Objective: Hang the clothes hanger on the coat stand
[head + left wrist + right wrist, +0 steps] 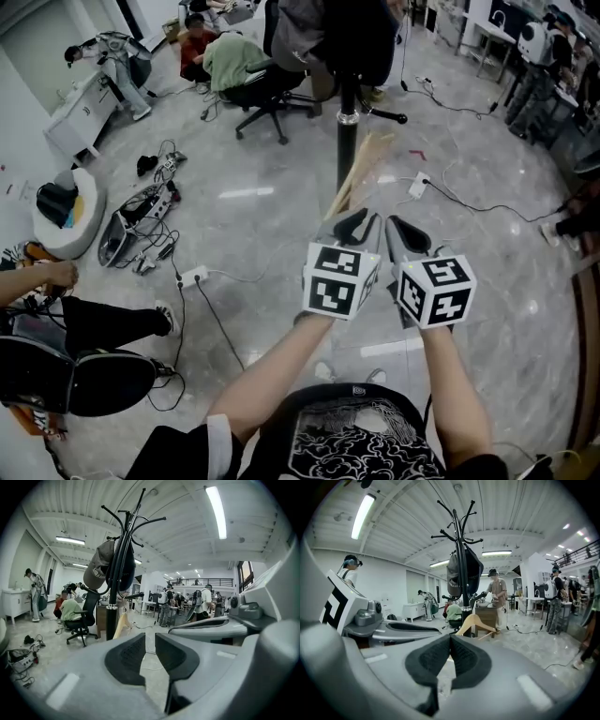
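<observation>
A black coat stand (347, 103) rises ahead of me, with a grey cap (97, 566) and a dark garment (465, 576) on its upper hooks (133, 517). The pale wooden hanger (361, 169) sits low beside the pole, also visible as the hanger (476, 623) and the hanger (123, 625); neither gripper touches it. My left gripper (361, 225) is held just short of it, its pads a narrow gap apart with nothing between. My right gripper (405, 234) is close alongside, its pads pressed together and empty.
A black office chair (272, 98) with a seated person stands left of the pole. Cables and a power strip (192, 277) trail over the grey floor. Another person's legs (103, 323) reach in at the left. A socket and cord (419, 185) lie right of the stand.
</observation>
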Available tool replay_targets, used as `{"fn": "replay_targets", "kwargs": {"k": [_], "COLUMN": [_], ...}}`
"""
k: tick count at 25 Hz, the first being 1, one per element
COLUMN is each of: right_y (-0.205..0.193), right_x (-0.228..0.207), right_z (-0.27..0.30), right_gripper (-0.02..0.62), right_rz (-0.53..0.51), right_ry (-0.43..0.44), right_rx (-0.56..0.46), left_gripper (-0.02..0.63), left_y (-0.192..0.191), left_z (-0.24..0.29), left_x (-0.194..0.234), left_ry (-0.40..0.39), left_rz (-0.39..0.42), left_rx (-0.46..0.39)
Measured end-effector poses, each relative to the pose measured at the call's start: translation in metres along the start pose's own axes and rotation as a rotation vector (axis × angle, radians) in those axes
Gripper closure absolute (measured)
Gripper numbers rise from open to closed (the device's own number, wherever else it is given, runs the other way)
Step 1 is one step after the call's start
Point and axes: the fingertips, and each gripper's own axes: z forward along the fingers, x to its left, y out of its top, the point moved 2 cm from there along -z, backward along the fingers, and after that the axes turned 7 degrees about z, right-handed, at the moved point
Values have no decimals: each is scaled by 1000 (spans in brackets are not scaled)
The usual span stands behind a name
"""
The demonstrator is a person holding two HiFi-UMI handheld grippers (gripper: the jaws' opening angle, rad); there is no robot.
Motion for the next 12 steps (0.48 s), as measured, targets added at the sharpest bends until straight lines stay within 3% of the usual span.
{"fn": "replay_targets", "kwargs": {"k": [12], "right_y": [1], "right_x": [-28], "right_z": [-30], "right_gripper": [595], "right_rz": [-21], "right_ry": [86], "right_rx": [-10], "left_gripper": [584], "left_y": [9], "left_z": [5], "left_x": [-39], "left_ry": [92], "left_rz": [5], "left_rx": [-10]}}
